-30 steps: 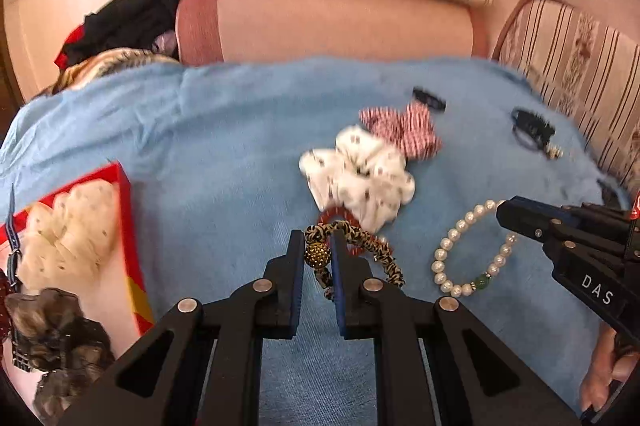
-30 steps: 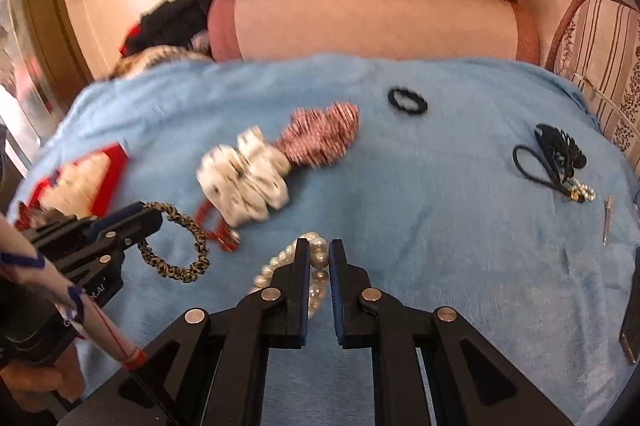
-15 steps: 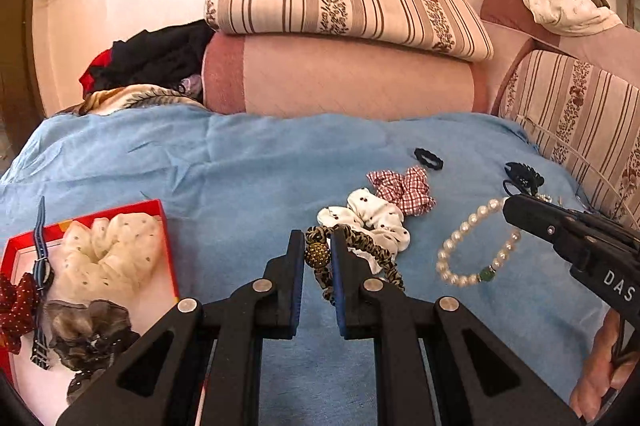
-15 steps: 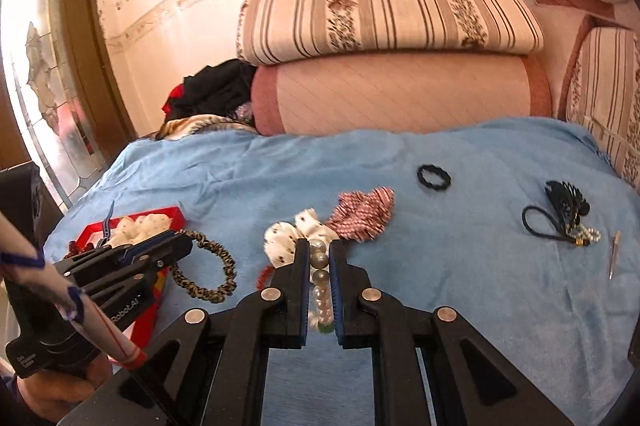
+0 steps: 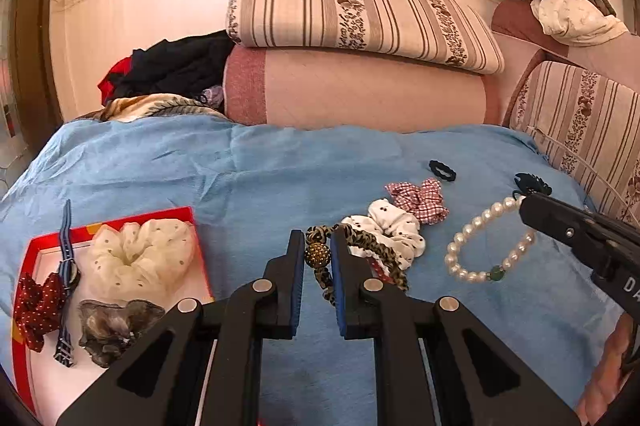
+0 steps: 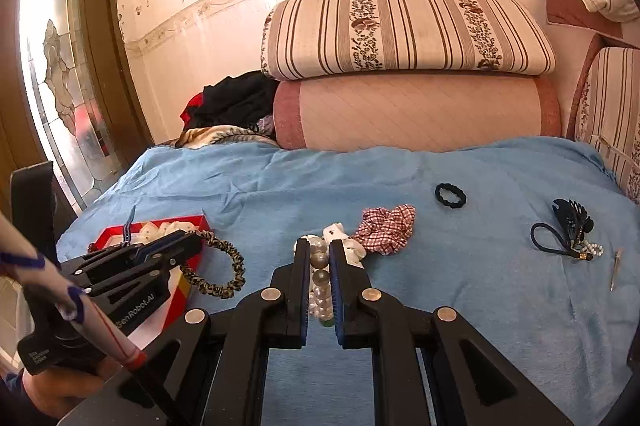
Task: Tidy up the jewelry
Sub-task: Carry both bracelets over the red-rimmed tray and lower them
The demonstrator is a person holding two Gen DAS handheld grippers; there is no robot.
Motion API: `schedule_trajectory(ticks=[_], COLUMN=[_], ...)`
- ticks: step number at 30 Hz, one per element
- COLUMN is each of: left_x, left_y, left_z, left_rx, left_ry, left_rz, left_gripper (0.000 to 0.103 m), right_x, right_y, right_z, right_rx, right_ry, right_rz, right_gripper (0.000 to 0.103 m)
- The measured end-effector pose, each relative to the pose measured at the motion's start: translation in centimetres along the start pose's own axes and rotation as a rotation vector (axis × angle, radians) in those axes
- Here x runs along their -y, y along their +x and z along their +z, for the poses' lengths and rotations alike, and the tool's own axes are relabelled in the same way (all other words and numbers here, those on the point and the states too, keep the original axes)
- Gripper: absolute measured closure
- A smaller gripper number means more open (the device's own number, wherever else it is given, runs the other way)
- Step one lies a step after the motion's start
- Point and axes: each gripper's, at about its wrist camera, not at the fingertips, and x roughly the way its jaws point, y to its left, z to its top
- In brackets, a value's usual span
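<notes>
My left gripper point(image 5: 317, 246) is shut on a leopard-print bracelet point(image 5: 370, 250) with a gold glitter bead, held above the blue blanket; in the right wrist view that bracelet point(image 6: 218, 272) hangs from the left gripper point(image 6: 192, 240). My right gripper point(image 6: 319, 258) is shut on a pearl bracelet point(image 6: 320, 300), whose loop point(image 5: 476, 254) dangles from the right gripper's tip point(image 5: 526, 208) in the left wrist view. A red-rimmed tray point(image 5: 198, 246) at lower left holds a cream scrunchie point(image 5: 138, 258), a grey scrunchie point(image 5: 114, 322), a red dotted bow and a striped band.
On the blue blanket point(image 6: 440, 266) lie a white dotted scrunchie point(image 5: 396, 226), a red checked scrunchie point(image 6: 386, 226), a black hair tie point(image 6: 450, 195), a black clip with cord and beads point(image 6: 568, 230) and a thin pin point(image 6: 616, 268). Striped cushions and a bolster point(image 6: 416, 110) line the back.
Both grippers rose off the blanket with their bracelets and tilted up, so the wall and cushions came into view. The pearl bracelet now hangs free instead of lying flat.
</notes>
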Motion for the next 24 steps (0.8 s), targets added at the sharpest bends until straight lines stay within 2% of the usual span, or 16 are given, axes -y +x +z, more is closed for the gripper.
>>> schedule_trajectory(ticks=[9, 24], left_x=[-1.4, -5.0], left_y=[-1.6, -4.0], left_z=[-0.3, 0.0], left_rx=[0.034, 0.073], left_ry=[0.012, -0.024], left_rz=[0.053, 0.090], left_gripper=[0.090, 0.090], right_x=[-2.7, -8.1], right_y=[-0.8, -0.4], right_z=[0.1, -0.7], right_rx=[0.014, -0.038], right_ry=[-0.005, -0.025], right_rz=[0.016, 0.055], right_gripper=[0.093, 0.093])
